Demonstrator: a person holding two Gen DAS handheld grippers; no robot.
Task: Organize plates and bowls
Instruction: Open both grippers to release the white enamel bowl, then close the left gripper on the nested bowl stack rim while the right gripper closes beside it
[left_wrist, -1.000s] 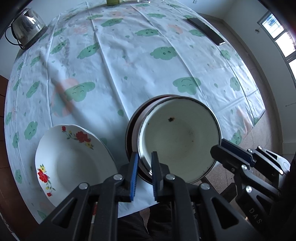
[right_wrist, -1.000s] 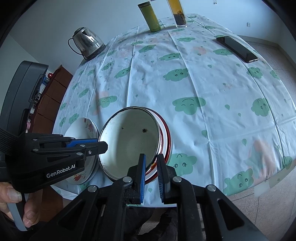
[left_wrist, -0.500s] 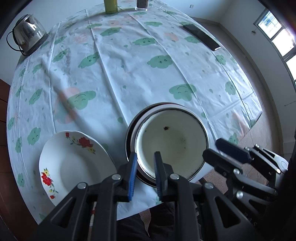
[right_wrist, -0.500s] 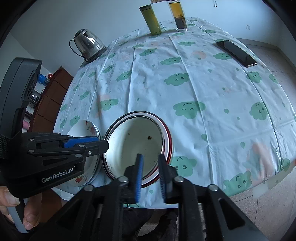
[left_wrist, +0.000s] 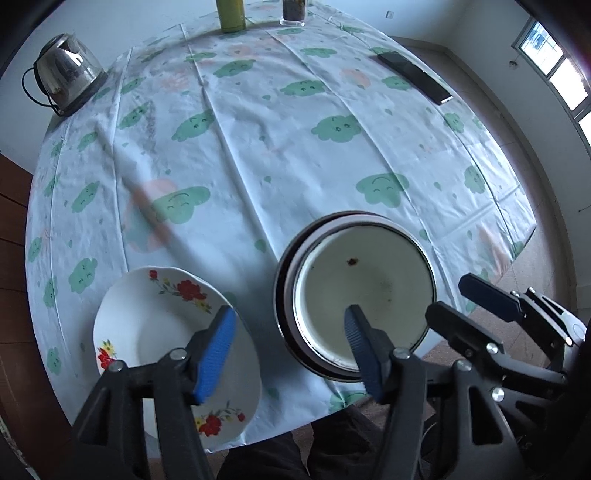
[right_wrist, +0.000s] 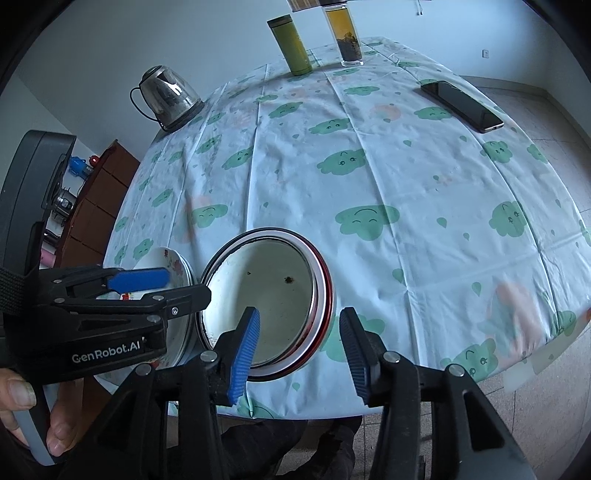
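Observation:
A white enamel bowl (left_wrist: 369, 295) (right_wrist: 269, 291) sits nested in a red-rimmed bowl (right_wrist: 327, 291) near the table's front edge. A white floral plate (left_wrist: 147, 325) (right_wrist: 173, 260) lies just left of the stack. My left gripper (left_wrist: 290, 350) (right_wrist: 173, 288) straddles the stack's left rim. Its jaws are opening and the pads are off the rim. My right gripper (right_wrist: 300, 350) (left_wrist: 469, 306) straddles the near right rim, also opening, with its pads clear of the metal. Neither gripper holds anything.
A cloud-print tablecloth (left_wrist: 280, 155) covers the round table. A kettle (left_wrist: 66, 74) stands at the far left, a green flask (right_wrist: 291, 44) and a glass tea bottle (right_wrist: 345, 37) at the far edge, and a phone (right_wrist: 461, 105) at the far right. A wooden cabinet (right_wrist: 96, 206) stands left of the table.
Both grippers were shut on the white bowl's rim. Both have spread their jaws and let go, and the bowl has settled level into the red-rimmed bowl.

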